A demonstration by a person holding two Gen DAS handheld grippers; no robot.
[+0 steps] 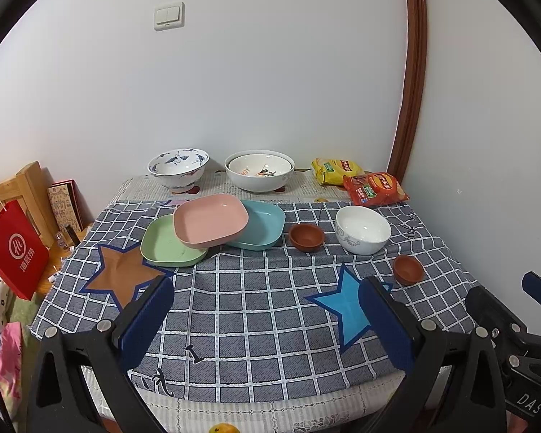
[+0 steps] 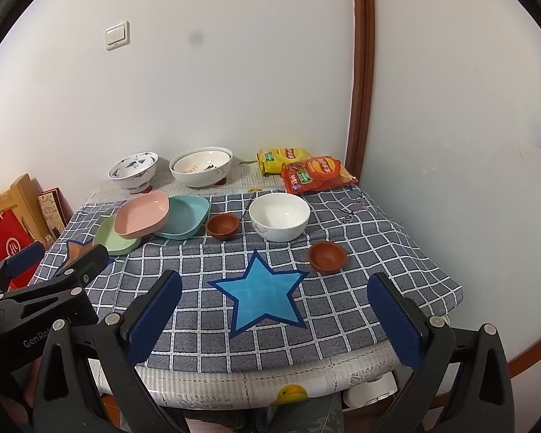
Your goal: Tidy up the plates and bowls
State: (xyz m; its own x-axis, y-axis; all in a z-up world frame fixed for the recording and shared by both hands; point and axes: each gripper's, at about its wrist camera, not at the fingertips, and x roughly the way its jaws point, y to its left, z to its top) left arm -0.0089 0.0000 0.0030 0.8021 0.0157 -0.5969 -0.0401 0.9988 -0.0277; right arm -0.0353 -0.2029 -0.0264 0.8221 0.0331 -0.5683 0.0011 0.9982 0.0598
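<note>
Both grippers hung over the near edge of the table (image 2: pixel 346 361), each with its blue-padded jaws spread wide and nothing between them: the left gripper (image 1: pixel 267 288) above the grey checked cloth (image 1: pixel 270 324) near its middle, the right gripper (image 2: pixel 275 285) above the blue star (image 2: pixel 261 290) printed on it. Three square plates lay overlapping at the cloth's far left. The pink plate (image 1: pixel 211 219) sat tilted on top, resting partly on the green plate (image 1: pixel 166 245) at its near left and partly on the blue plate (image 1: pixel 263 225) at its right. Just right of the blue plate stood a small brown bowl (image 1: pixel 306 237), and beside that a white bowl (image 1: pixel 363 228) with a grey pattern on its side. A second brown bowl (image 1: pixel 408 269) stood apart, nearer the front and toward the right edge. On the bare strip of table behind the cloth, against the wall, stood a blue-and-white bowl (image 1: pixel 178 169) on a foot, and to its right a large white bowl (image 1: pixel 259 171) with a smaller bowl nested inside. Two snack bags lay at the back right corner, the yellow bag (image 1: pixel 333 169) partly under the red bag (image 1: pixel 375 188). A brown star (image 1: pixel 124 274) showed on the cloth below the green plate. Left of the table hung a red paper bag (image 1: pixel 14 249) beside a wooden frame.
</note>
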